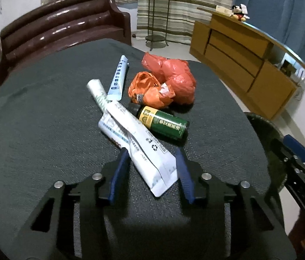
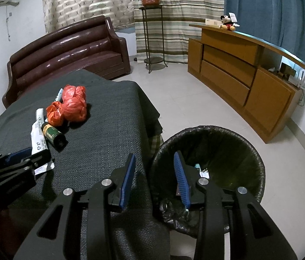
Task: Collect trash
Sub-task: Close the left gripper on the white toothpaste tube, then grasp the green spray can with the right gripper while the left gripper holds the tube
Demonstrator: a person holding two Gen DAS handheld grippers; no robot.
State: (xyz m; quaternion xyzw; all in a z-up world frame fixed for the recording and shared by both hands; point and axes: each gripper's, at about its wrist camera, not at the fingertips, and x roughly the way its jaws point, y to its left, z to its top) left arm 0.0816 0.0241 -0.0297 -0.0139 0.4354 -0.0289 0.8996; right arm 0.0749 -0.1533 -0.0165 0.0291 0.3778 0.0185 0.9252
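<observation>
A pile of trash lies on the dark grey tablecloth (image 1: 44, 119): a long white tube (image 1: 130, 125) across a flattened white packet (image 1: 109, 127), a blue-and-white tube (image 1: 117, 78), a green bottle (image 1: 163, 122) on its side, a crumpled orange bag (image 1: 150, 91) and a red bag (image 1: 178, 75). My left gripper (image 1: 151, 153) is shut on the flat near end of the long white tube, a pad against each edge. My right gripper (image 2: 154, 155) stands open and empty above the table's right edge, beside a black-lined trash bin (image 2: 258, 158) on the floor with some scraps inside.
A brown leather sofa (image 2: 65, 52) stands behind the table. A wooden cabinet (image 2: 239, 69) with a plush toy on top runs along the right wall. A metal plant stand (image 2: 152, 32) is by the curtains. Pale tiled floor lies between the table and the cabinet.
</observation>
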